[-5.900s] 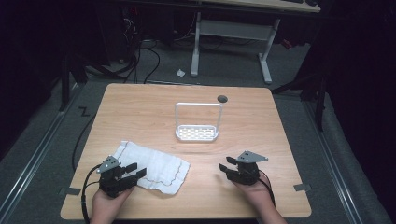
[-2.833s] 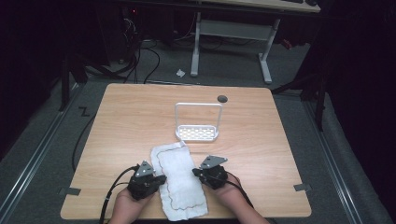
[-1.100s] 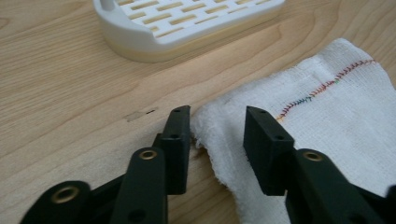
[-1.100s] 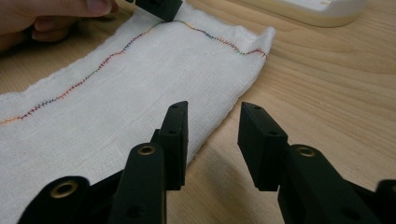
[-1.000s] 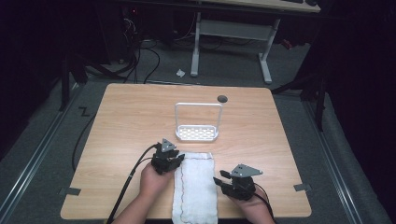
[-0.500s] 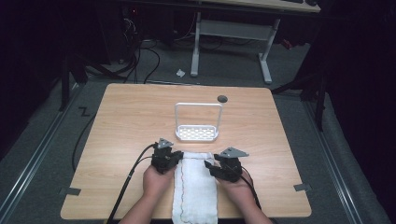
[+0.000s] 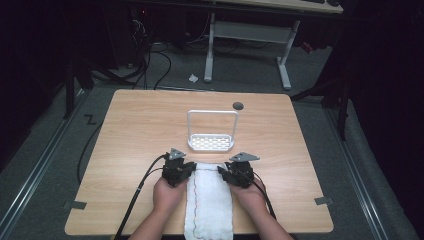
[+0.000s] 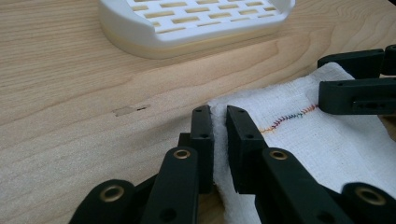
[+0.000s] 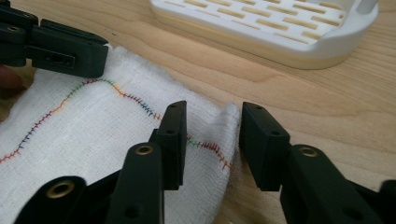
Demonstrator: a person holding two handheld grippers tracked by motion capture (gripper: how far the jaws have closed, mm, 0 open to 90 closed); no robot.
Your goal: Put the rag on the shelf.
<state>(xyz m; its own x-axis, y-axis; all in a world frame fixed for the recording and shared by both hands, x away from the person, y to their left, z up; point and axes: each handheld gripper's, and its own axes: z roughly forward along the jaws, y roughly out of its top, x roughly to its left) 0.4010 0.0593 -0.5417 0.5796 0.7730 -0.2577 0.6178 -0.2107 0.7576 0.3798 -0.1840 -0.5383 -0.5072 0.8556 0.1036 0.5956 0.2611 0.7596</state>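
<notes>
My left gripper (image 8: 219,116) clenched on far left corner of white cloth (image 7: 209,200). My right gripper (image 9: 210,123) spread, far right corner bunched between its jaws, not yet pinched. Close squarely on hem; keep both corners level, short of white rack (image 7: 212,142) ahead.

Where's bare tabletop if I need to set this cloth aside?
Free: the wide strips left and right of the white rack, out to the table edges. Crowded: the near centre, where the left tool and right tool flank the cloth.
</notes>
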